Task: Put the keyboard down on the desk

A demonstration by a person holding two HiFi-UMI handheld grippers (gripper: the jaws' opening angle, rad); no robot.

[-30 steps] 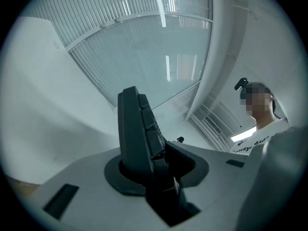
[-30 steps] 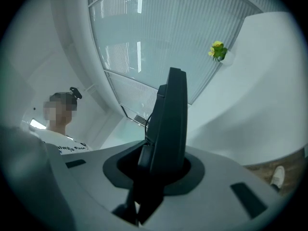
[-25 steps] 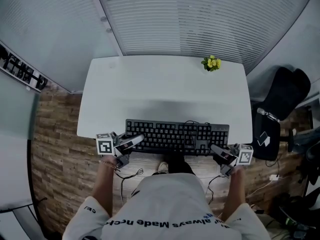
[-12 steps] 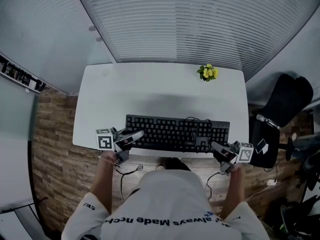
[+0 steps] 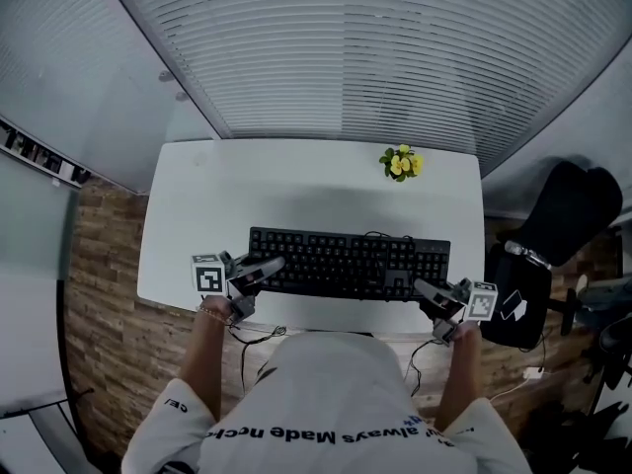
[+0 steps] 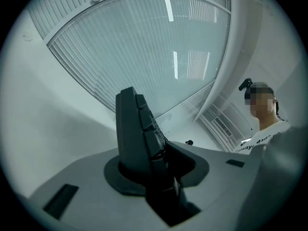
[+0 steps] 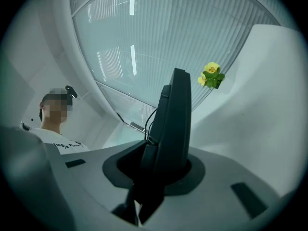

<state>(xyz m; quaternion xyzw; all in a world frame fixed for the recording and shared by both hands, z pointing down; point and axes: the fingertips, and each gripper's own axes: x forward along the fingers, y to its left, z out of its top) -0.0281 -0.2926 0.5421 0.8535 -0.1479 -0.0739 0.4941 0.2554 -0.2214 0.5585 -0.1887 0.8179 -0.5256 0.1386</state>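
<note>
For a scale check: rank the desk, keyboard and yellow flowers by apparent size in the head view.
1. desk
2. keyboard
3. yellow flowers
The gaps are plain; none look alike.

A black full-size keyboard (image 5: 336, 263) spans lengthwise from the left tool (image 5: 269, 265) to the right tool (image 5: 423, 288), with each short end clamped between that tool's jaws. It lies level, keys up, over the near half of the white bench (image 5: 296, 191). Its dark cable (image 5: 384, 261) loops across the keys nearer the right tool.
</note>
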